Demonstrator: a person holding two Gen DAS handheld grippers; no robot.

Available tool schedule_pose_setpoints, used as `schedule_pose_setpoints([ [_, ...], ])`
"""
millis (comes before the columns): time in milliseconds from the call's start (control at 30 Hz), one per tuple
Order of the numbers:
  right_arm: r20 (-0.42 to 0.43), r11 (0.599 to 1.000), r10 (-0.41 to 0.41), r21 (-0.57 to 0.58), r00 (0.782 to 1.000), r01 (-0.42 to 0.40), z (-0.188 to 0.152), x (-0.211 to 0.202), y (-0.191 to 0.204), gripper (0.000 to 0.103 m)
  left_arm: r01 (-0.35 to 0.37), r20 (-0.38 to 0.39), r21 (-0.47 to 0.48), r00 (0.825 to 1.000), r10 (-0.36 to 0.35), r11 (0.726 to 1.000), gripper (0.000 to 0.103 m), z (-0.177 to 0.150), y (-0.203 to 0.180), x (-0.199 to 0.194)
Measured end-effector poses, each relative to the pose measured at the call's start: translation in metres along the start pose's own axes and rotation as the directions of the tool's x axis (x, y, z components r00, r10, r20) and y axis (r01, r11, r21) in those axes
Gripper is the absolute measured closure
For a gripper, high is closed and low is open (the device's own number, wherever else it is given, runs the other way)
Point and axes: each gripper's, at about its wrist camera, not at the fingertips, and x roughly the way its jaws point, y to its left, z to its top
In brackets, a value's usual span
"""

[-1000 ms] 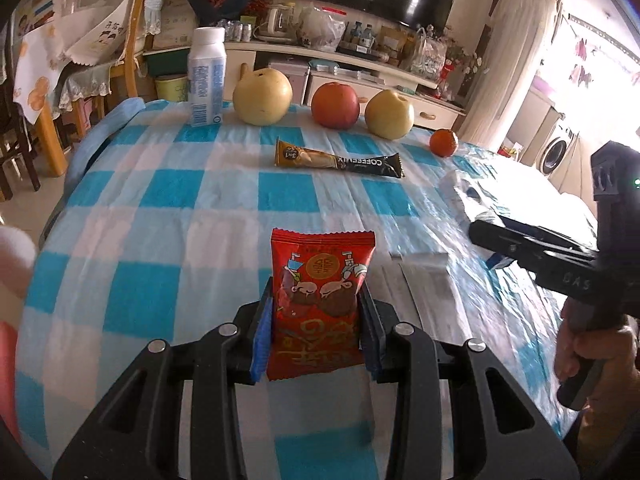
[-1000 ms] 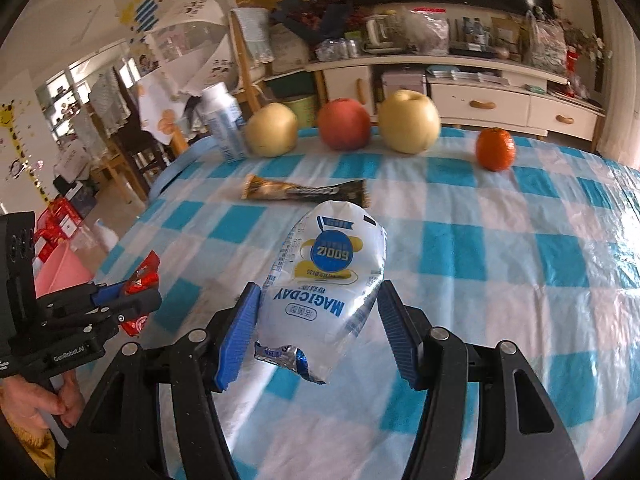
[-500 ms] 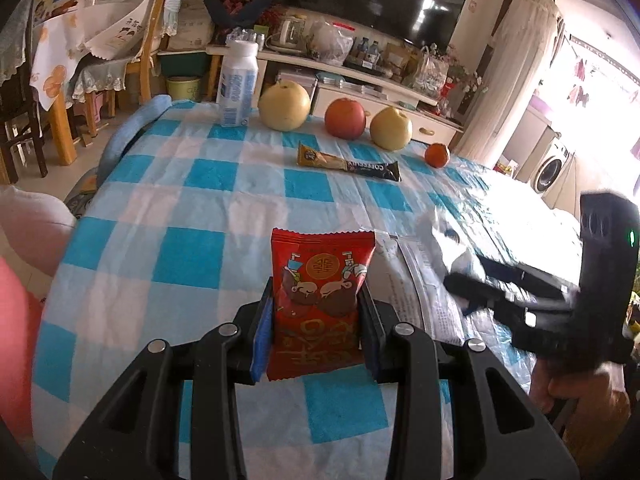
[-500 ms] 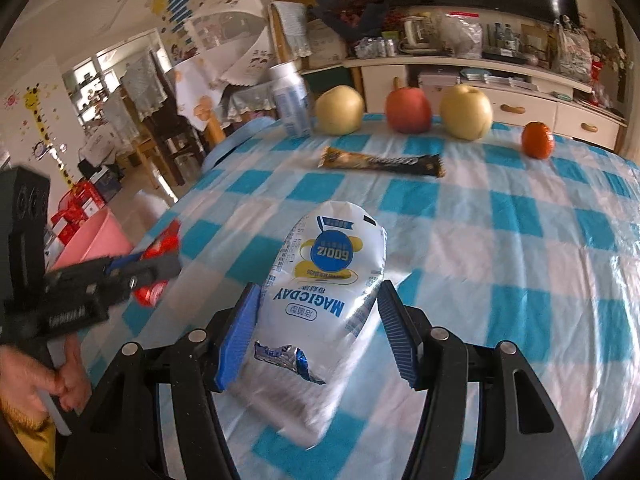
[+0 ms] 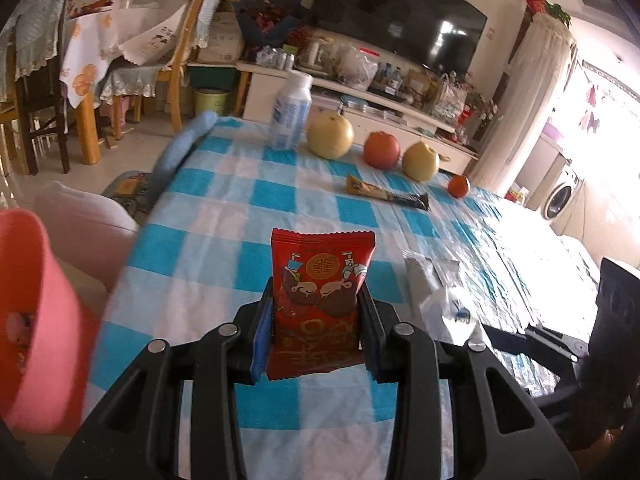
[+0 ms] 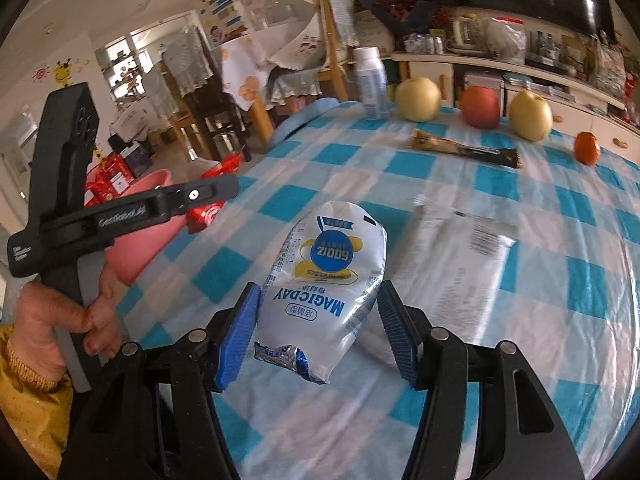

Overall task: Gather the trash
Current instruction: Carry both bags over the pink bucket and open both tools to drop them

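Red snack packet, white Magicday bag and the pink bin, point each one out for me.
red snack packet [image 5: 322, 280], left wrist view, on its printed front.
white Magicday bag [image 6: 326, 276], right wrist view, on its printed face.
pink bin [image 5: 44, 320], left wrist view, on its outer wall.

A lived-in family living and dining room. A large dark television [image 5: 400, 20] hangs on the far wall above a long white sideboard [image 5: 360, 100] crowded with bottles, bags and jars. Far left stand wooden dining chairs [image 5: 180, 60] and a table under lace cloths (a mesh food cover sits on top). A washing machine [image 5: 560, 196] shows far right. The tabletop [image 5: 224, 248] wears a blue-and-white checked cloth.
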Motion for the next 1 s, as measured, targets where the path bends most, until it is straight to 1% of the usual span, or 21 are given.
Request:
schedule_pose_setpoints([
  [133,0.001,0.999,0.032,-0.028,0.999,-0.032,0.005,0.003,0.027,0.042,-0.02,0.033,-0.021,0.999,0.021,1.0,0.065,0.003,0.017,-0.015],
  [300,-0.008,0.994,0.072,-0.085,0.997,-0.072,0.013,0.01,0.067,0.042,-0.053,0.077,-0.073,0.995,0.059,0.996,0.065,0.008,0.045,-0.036],
  [533,-0.024,0.979,0.139,-0.144,0.99,-0.141,0.031,0.029,0.118,0.042,-0.104,0.138,-0.171,0.982,0.128,0.98,0.065,0.015,0.093,-0.068],
  [633,-0.03,0.97,0.165,-0.173,0.986,-0.168,0.043,0.04,0.141,0.042,-0.121,0.155,-0.227,0.975,0.158,0.966,0.065,0.015,0.118,-0.081],
  [767,-0.035,0.954,0.198,-0.224,0.979,-0.201,0.06,0.055,0.174,0.042,-0.174,0.166,-0.297,0.959,0.23,0.939,0.065,0.013,0.153,-0.096],
  [1000,-0.057,0.919,0.242,-0.306,0.969,-0.248,0.083,0.088,0.23,0.042,-0.259,0.136,-0.413,0.93,0.341,0.873,0.065,0.008,0.21,-0.114],
])
